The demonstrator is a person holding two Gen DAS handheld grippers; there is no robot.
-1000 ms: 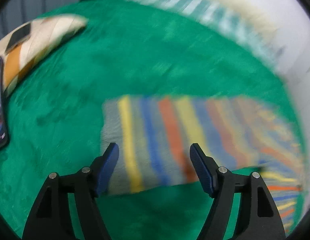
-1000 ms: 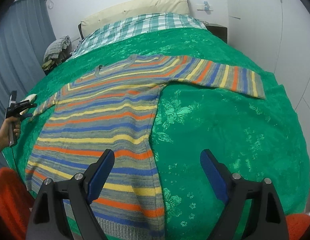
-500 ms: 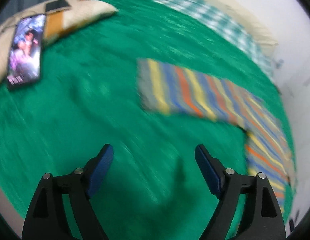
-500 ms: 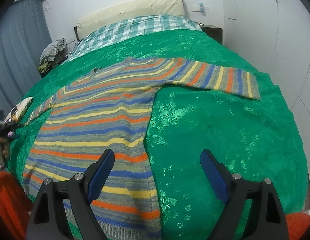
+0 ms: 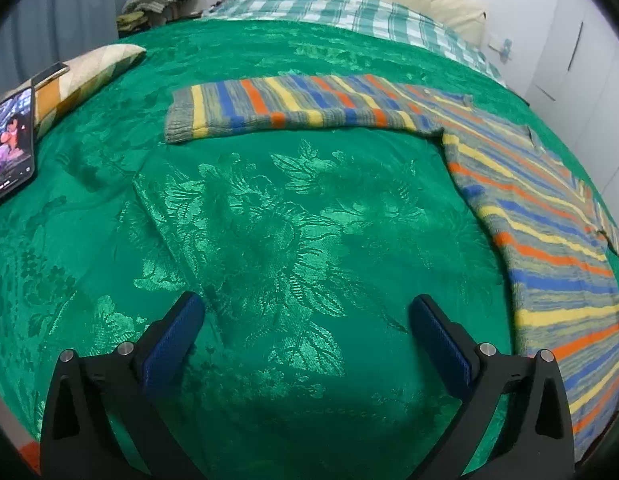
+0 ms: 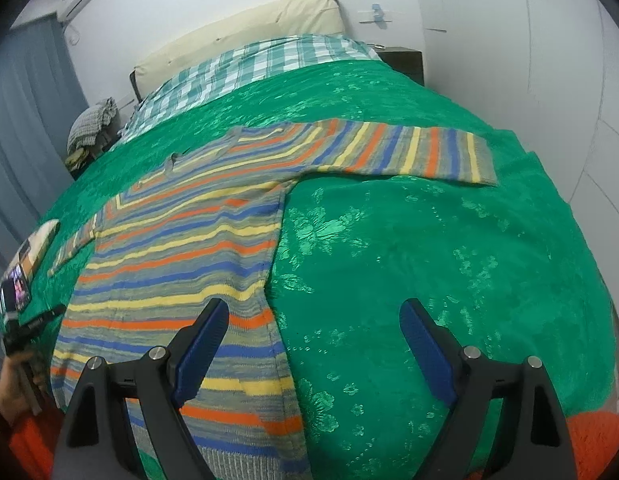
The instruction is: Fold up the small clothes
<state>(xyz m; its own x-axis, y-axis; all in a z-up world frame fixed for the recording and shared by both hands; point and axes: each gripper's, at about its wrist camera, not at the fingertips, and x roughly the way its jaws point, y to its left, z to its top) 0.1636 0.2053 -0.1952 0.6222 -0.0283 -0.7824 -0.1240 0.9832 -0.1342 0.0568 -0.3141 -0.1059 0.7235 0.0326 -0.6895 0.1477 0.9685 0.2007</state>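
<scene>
Sweater (image 5: 541,216) lies flat and unfolded on the green bedspread (image 5: 269,220) beyond the left gripper (image 5: 305,340), whose empty jaws are opening. Right view: right gripper (image 6: 313,340) gapes empty over the sweater's hem edge; all folding remains.

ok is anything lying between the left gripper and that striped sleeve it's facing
Nothing visible: only bare green bedspread lies between the left gripper, whose jaws are opening and hold nothing, and the striped sleeve. The phone sits off to the side.
</scene>
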